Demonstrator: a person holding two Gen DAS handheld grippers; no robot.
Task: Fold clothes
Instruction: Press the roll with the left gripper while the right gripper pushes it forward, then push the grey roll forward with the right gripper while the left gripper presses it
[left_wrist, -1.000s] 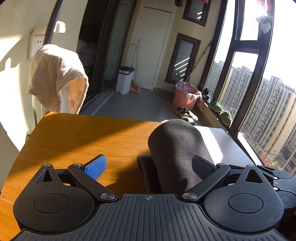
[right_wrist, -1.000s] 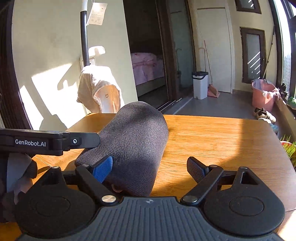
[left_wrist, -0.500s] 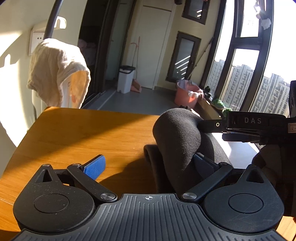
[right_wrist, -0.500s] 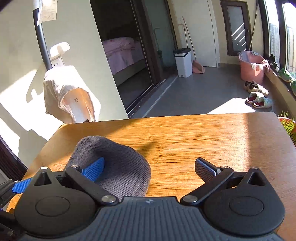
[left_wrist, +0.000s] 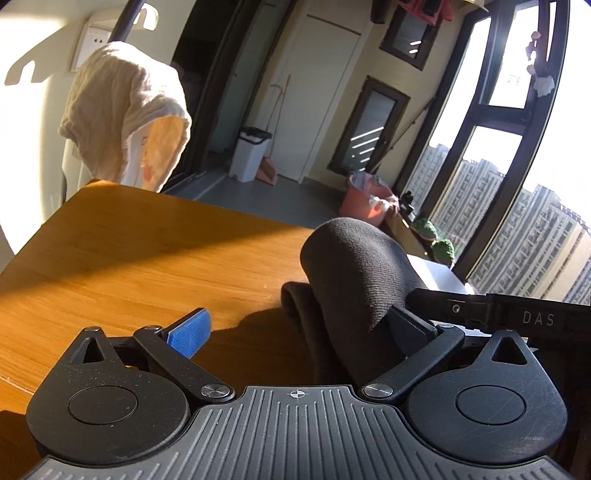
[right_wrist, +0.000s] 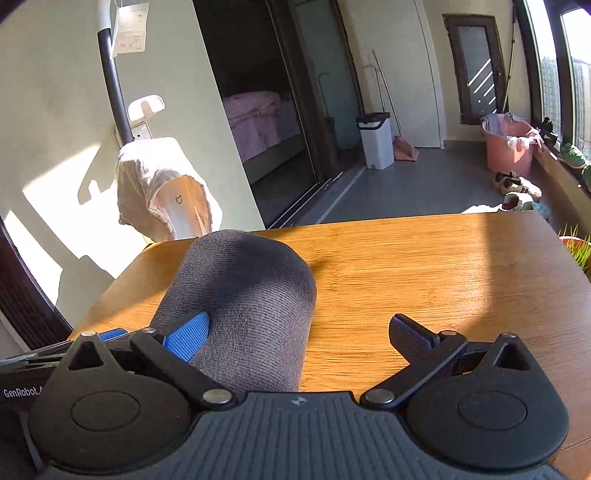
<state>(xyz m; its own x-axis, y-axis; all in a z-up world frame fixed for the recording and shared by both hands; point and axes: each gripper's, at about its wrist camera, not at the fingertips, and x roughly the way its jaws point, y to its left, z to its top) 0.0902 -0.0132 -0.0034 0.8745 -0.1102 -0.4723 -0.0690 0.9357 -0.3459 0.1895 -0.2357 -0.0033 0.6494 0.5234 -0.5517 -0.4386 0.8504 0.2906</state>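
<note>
Fingers (right_wrist: 186, 335) spread, dark garment (right_wrist: 243, 302) near end hidden, table (right_wrist: 443, 266)

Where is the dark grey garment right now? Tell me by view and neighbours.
The dark grey garment lies bunched on the wooden table: right of centre in the left wrist view, left of centre in the right wrist view, draped against each gripper's inner finger.

Black ribbed tongs (left_wrist: 299, 334), blue pads (right_wrist: 186, 336), silver screws, "GenRobot" lettering.
</note>
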